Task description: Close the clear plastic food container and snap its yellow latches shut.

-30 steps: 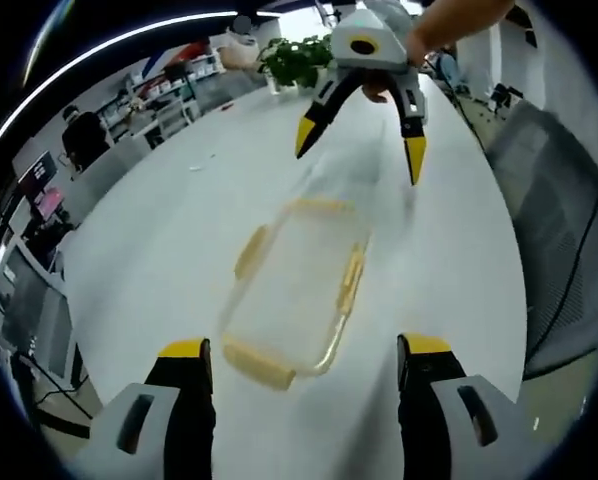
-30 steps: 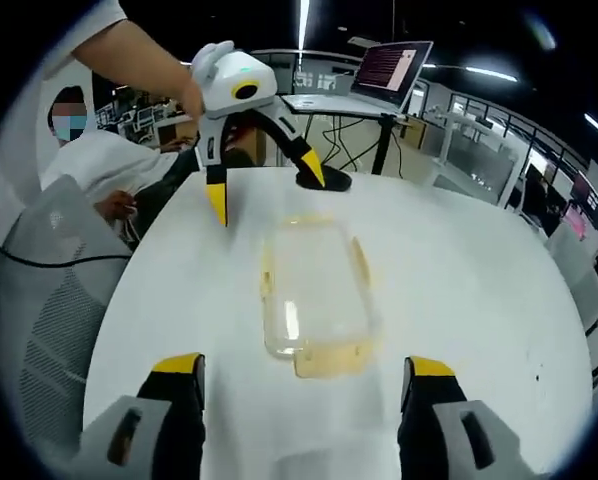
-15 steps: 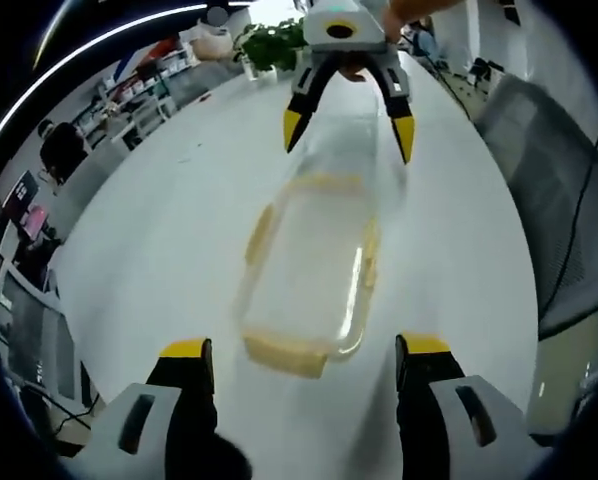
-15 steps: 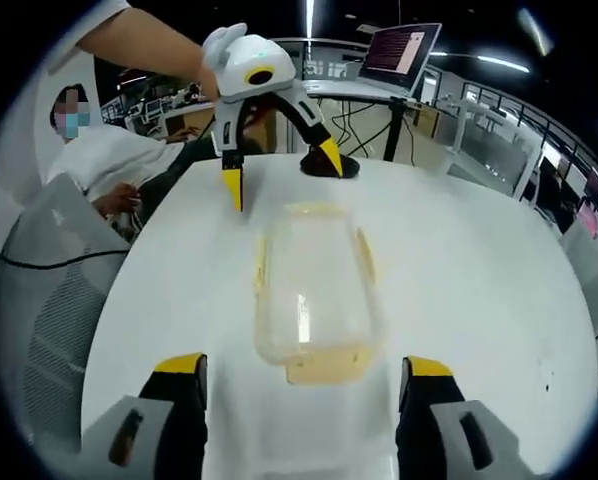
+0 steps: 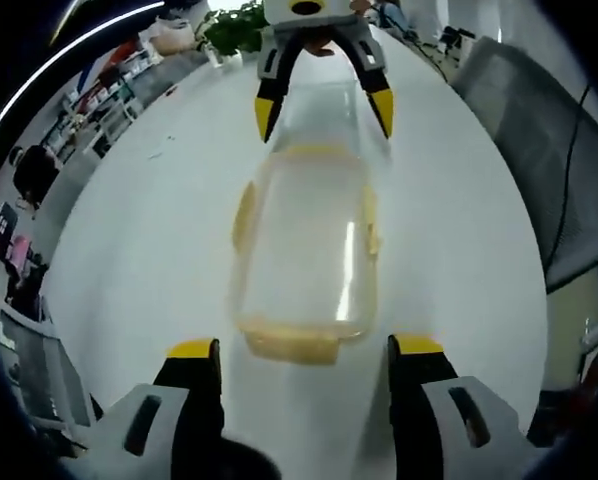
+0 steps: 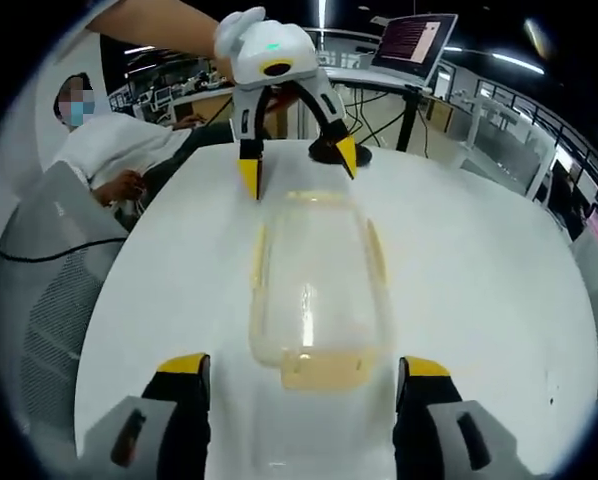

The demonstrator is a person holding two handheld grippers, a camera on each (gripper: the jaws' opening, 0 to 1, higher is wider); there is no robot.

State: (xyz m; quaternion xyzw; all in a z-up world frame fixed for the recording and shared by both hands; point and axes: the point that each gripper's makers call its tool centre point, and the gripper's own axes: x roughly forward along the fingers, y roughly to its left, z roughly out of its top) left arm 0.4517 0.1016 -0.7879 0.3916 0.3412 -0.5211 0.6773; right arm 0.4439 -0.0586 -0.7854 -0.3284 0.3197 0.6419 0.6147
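1. left gripper view: left gripper [image 5: 304,350] jaws spread wide, hovering at the near end of the clear container [image 5: 309,250] on the white table [image 5: 139,250]; right gripper [image 5: 324,100] splayed over its far end.
2. right gripper view: right gripper [image 6: 299,365] gaping, container [image 6: 314,290] lies lengthwise just ahead, yellow latch [image 6: 322,372] nearest; left gripper [image 6: 297,165] parted beyond.

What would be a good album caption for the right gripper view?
Two open tools face each other over a clear food container on a white table.

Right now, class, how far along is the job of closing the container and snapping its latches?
Done: the lid seems to sit on the clear plastic food container on the white table.
In hand: the open left tool and right tool flank opposite ends.
Left: all yellow latches, seemingly unsnapped.
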